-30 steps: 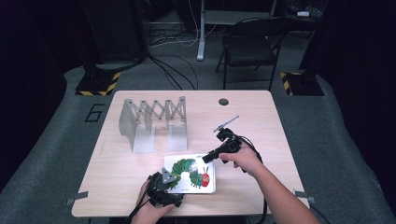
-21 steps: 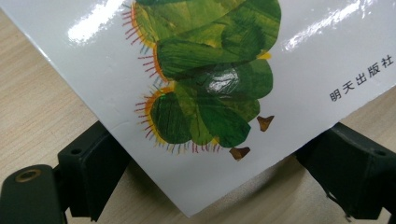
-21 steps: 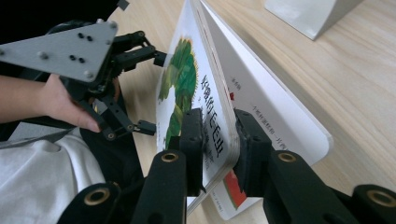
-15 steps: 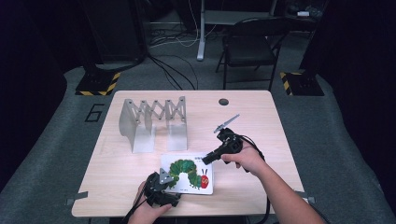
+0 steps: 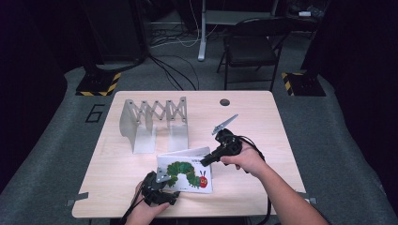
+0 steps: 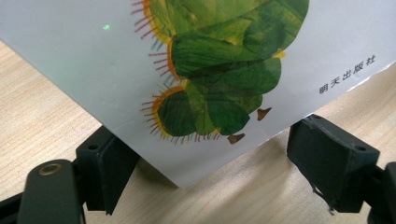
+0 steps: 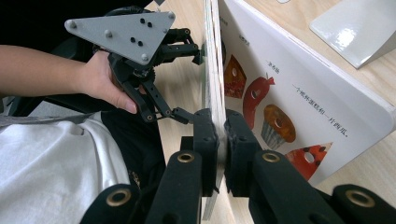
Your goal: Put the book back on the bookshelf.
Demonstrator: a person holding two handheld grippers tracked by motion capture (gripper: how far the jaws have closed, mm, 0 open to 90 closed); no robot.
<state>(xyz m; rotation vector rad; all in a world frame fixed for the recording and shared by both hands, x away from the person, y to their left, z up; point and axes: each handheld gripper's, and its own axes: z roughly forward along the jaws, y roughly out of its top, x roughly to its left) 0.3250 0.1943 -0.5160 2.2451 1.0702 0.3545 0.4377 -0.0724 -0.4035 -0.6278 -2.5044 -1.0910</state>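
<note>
On the left of the wooden table (image 5: 263,126) stands a grey metal book rack (image 5: 155,123), two bent plates joined by a scissor lattice, smooth and hard-edged. Just in front of it, near the table's front edge, the picture book (image 5: 185,172) is tipped up, a stiff glossy board book with rounded corners and a green caterpillar on its cover.

The left gripper (image 6: 219,172) has just been closing, but its black blocky jaws stand spread to either side of the book's lower corner, not pressing it. So the book hangs on one grip alone: the right gripper (image 7: 220,140) is pinched tight on the edge of the cover and pages.

That slick cover is my worry. Held by one edge, the book could pivot or slide out between the pads and slap down. If the left jaws close crooked on that corner, they might shove it sideways rather than catch it.
</note>
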